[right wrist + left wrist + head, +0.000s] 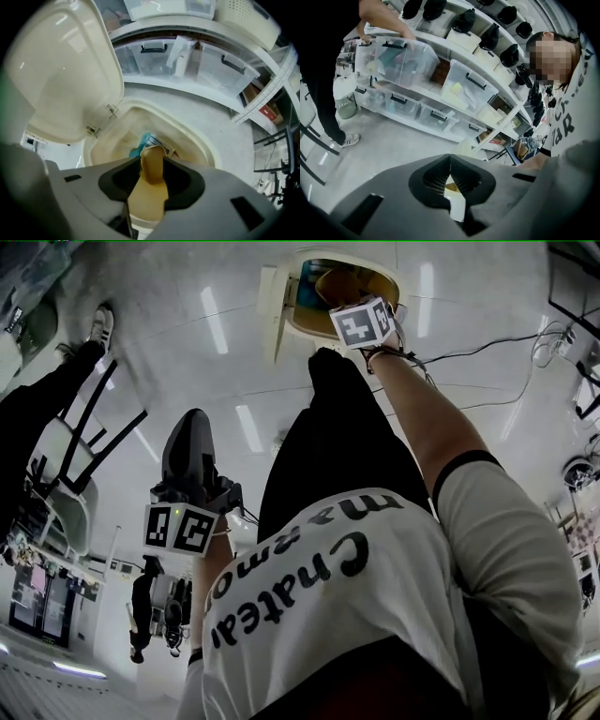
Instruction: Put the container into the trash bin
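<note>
Cream bin (187, 126) stood with lid (61, 70) tipped up at left, its mouth open, clear tubs (150, 58) on shelves (197, 93) behind it. The right gripper (151, 171) hung over it, jaws wide apart, the tan container (152, 154) inside below them, beside a blue wrapper (139, 144). The left gripper (450, 161) was closed, empty, held off to the side.

Floor (187, 352) pale grey, glossy, mirrors long strip lights (215, 320). Black cables (487, 341) trail over floor at right. White chair (67, 502) on black legs at left. White shelf rack (502, 125): clear lidded bins (466, 86) with black handles on lower shelves, white perforated baskets (464, 41) and dark rounded items (509, 55) on upper shelves. Person (323, 93) in dark trousers at rack's left end, hand on one bin.
</note>
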### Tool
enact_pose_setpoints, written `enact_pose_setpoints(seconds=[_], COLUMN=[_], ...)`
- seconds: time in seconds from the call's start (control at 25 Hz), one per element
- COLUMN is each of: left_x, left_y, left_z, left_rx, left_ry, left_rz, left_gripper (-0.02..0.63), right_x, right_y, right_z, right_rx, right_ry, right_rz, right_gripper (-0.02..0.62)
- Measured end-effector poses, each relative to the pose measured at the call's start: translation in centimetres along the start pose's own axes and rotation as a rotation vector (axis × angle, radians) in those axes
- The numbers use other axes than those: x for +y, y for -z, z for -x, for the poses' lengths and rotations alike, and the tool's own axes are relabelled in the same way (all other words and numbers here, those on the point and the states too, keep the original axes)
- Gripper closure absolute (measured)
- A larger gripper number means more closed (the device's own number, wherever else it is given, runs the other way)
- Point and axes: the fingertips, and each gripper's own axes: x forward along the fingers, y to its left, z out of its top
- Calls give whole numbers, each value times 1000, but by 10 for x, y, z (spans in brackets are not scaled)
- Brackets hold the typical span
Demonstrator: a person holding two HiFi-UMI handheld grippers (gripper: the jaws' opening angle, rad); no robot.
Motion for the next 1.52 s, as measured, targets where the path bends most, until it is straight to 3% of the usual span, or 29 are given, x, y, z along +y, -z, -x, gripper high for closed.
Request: enact_pose_setpoints(seconds=[0.2, 0.48, 0.68, 0.8, 1.04, 1.12, 1.28, 1.52], left_x=[-17, -53, -91, -103, -112, -119, -133, -144], left_y=[-28, -81, -136, -153, -184, -192, -207, -219], left_z=[13, 24, 53, 89, 165, 187, 231, 274], left_rx=[-36, -141, -254, -300, -392, -427, -518, -603], left_ry=[74, 250, 421, 491, 593, 639, 684, 728], left_rz=[-51, -108, -189, -233, -303, -314, -423, -513], left_gripper=[584, 584, 584, 584, 584, 584, 584, 584], right_x=[-4, -9, -1, 26, 83, 99, 135, 168], right_y=[19, -21, -51, -56, -86, -97, -111, -106], right_z=[63, 185, 287, 342, 456, 495, 572, 640], right_rx=[3, -309, -537, -639, -890, -985, -1178, -1302], right_ry=[6, -22, -8, -16, -22, -17, -10, 45], right_rz=[-192, -512, -622, -664, -624, -573, -449, -373], right_gripper=[440, 492, 526, 528, 540, 545, 551, 552])
